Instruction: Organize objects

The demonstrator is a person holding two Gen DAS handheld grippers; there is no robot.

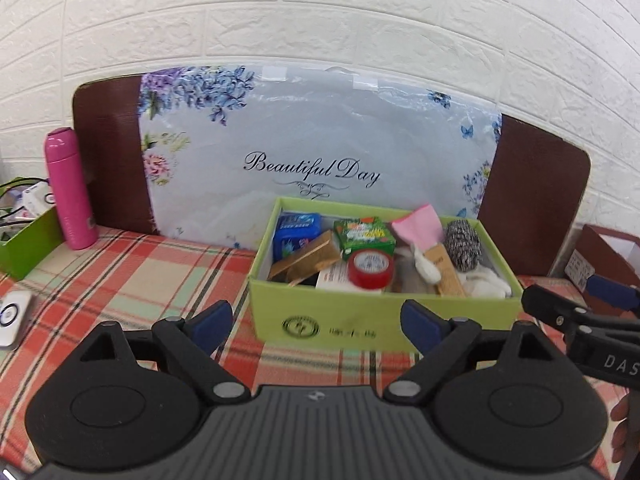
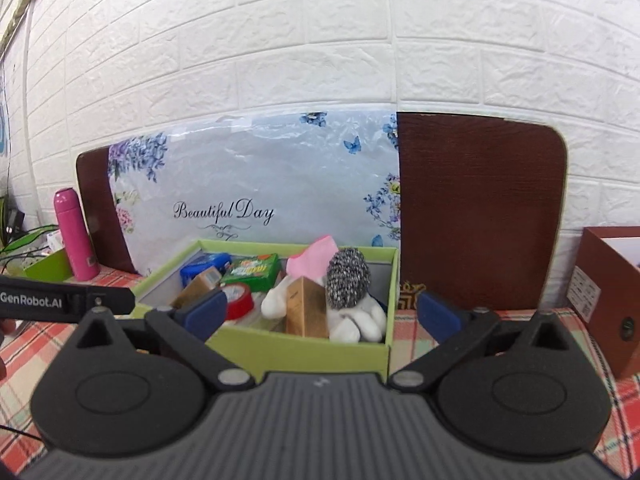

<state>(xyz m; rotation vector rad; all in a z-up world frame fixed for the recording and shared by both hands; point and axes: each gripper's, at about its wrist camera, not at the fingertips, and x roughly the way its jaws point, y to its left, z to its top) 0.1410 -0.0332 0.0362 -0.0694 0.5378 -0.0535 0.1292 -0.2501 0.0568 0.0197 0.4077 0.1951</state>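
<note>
A light green box point(image 1: 360, 320) stands on the plaid tablecloth, also in the right wrist view point(image 2: 304, 350). It holds a red tape roll point(image 1: 370, 269), a green packet point(image 1: 364, 234), a blue pack point(image 1: 298, 234), a steel scourer point(image 1: 463, 246), a pink cloth point(image 1: 418, 226), tan cartons point(image 1: 306, 262) and white soft things point(image 1: 486, 284). My left gripper point(image 1: 318, 326) is open and empty in front of the box. My right gripper point(image 2: 320, 314) is open and empty at the box's near edge.
A pink bottle point(image 1: 70, 188) stands at the left beside another green box point(image 1: 26, 246). A white device point(image 1: 14, 318) lies at the left edge. A brown box point(image 2: 608, 296) stands at the right. A floral "Beautiful Day" bag point(image 1: 320, 152) leans on a brown board point(image 2: 480, 212) by the wall.
</note>
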